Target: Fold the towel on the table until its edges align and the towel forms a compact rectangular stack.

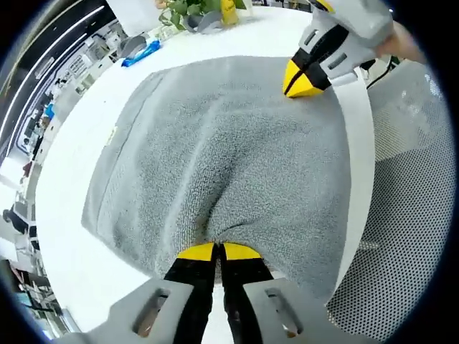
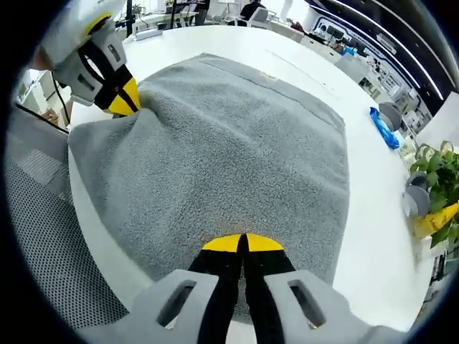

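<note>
A grey terry towel [image 1: 215, 143] lies spread on the white table [image 1: 79, 165]. My left gripper [image 1: 218, 251] is shut on the towel's near edge, and the cloth puckers upward from the pinch. The right gripper [image 1: 305, 80] comes in at the upper right of the left gripper view, its yellow tips closed on another point of the same edge. In the right gripper view the towel [image 2: 237, 136] stretches away from my right gripper [image 2: 242, 244], which is shut on its edge. The left gripper [image 2: 125, 97] pinches the towel corner at the upper left.
A blue packet [image 1: 141, 53] and a potted plant [image 1: 190, 11] with a yellow item sit at the table's far side. A black mesh chair [image 1: 409, 215] stands beside the table edge. Office desks and shelving fill the background.
</note>
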A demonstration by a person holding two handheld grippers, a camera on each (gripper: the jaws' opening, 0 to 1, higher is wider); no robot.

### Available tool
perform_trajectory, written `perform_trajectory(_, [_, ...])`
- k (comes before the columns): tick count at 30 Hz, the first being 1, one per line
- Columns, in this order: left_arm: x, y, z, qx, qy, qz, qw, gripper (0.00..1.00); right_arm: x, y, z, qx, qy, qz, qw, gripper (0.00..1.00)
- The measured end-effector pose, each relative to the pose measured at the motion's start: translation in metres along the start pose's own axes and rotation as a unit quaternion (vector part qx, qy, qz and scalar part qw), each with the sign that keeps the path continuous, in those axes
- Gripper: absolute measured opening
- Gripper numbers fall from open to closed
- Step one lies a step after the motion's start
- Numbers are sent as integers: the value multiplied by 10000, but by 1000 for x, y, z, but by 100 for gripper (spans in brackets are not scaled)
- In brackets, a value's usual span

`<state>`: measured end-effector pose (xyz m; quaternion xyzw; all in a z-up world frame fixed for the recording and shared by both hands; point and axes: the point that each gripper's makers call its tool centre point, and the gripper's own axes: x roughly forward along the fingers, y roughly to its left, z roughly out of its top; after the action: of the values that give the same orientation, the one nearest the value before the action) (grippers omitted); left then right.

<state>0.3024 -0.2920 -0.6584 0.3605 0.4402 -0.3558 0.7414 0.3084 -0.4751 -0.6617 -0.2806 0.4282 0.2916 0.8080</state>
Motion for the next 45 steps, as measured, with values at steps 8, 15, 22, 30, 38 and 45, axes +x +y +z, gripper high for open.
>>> perform_trajectory(8, [2,10,-1,234,72,32,9997,3,-3,8,-2,89,-161,53,9998,0])
perform_trajectory(15, [4,18,-2,474,26,266,9985,2,-6,18,-1,0,-292,87,9995,0])
perform_trajectory(22, [5,24,-1,793,1,290,9964,2,-5,22,-1,-561,-132,24,9983,0])
perform_trajectory(30, [6,29,-1,713,-35,333,9969,2,-7,27,-1,-487,-170,108,9986,0])
perform_trajectory(38, [7,29,-1,827,-96,285,9961,2,-12,36,-5,-374,-330,214,9985,0])
perform_trajectory(45, [5,29,-2,532,-584,508,9956,2,-14,44,-6,-407,-489,299,9975,0])
